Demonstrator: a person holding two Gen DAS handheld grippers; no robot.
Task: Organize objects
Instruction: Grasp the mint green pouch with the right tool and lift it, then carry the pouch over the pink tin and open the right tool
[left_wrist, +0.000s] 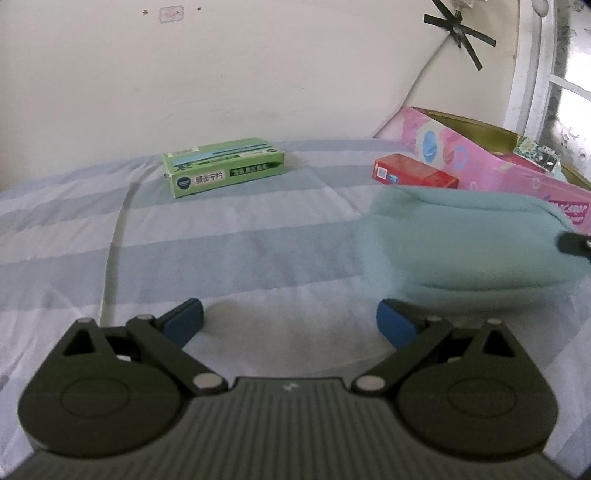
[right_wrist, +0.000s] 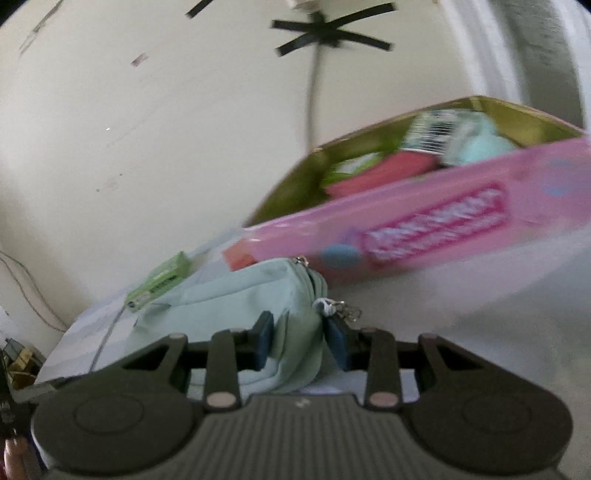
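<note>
Left wrist view is showing the left gripper (left_wrist: 290, 323) hanging with its jaws spread wide over the striped sheet (left_wrist: 240, 251), nothing between them; a green box (left_wrist: 223, 166) is lying ahead, a red box (left_wrist: 413, 172) further right. The right gripper (right_wrist: 301, 341) is clenching a teal pouch (right_wrist: 236, 295) between its jaws, the pink box (right_wrist: 424, 221) sitting beyond.

Both handheld grippers are showing the same build: the left gripper (left_wrist: 290, 323) and right gripper (right_wrist: 298, 341) are wearing blue pads (left_wrist: 183, 320) on black linkage arms, silver pivot pins (right_wrist: 220, 399), round black hubs, and a ribbed grey housing (left_wrist: 284, 424).
</note>
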